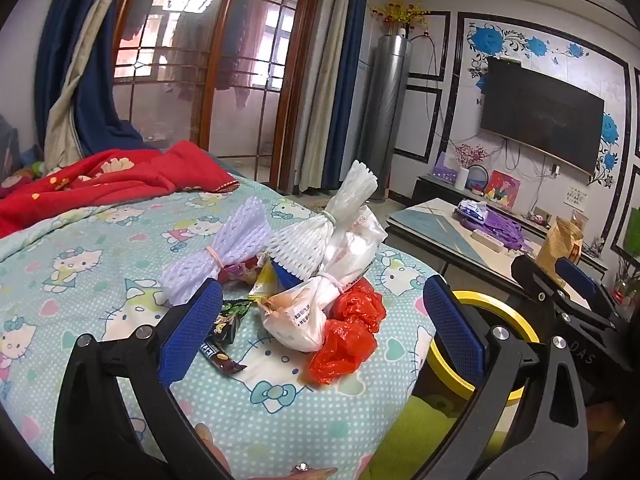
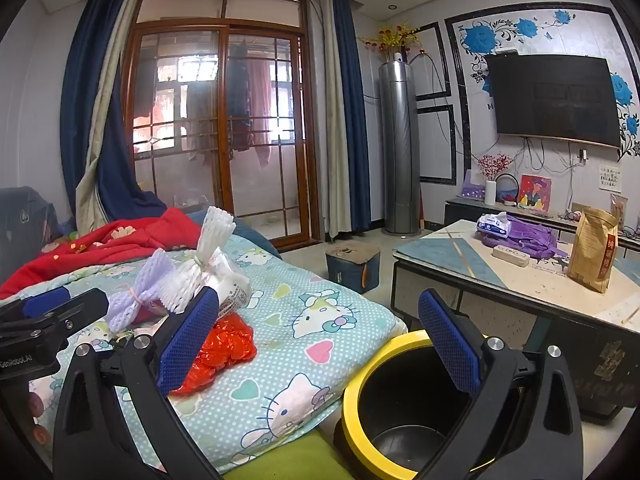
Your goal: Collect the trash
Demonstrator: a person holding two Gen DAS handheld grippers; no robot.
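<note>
Both the left gripper (image 1: 322,326) and right gripper (image 2: 318,338) are hanging wide open and empty, while the trash (image 1: 308,276) is lying piled at frame centre on the bed (image 1: 100,280), probably for dropping into the bin (image 2: 400,408) at lower right.

Crinkled, glossy red plastic bag (image 1: 348,334) lies on a matt printed cotton bed sheet (image 1: 100,280), beside white foam netting (image 1: 320,236) and a shiny foil snack wrapper (image 1: 222,338). The yellow-rimmed bin (image 2: 400,412) looks like smooth plastic; the bench (image 2: 520,280) has a polished stone-look top.
</note>
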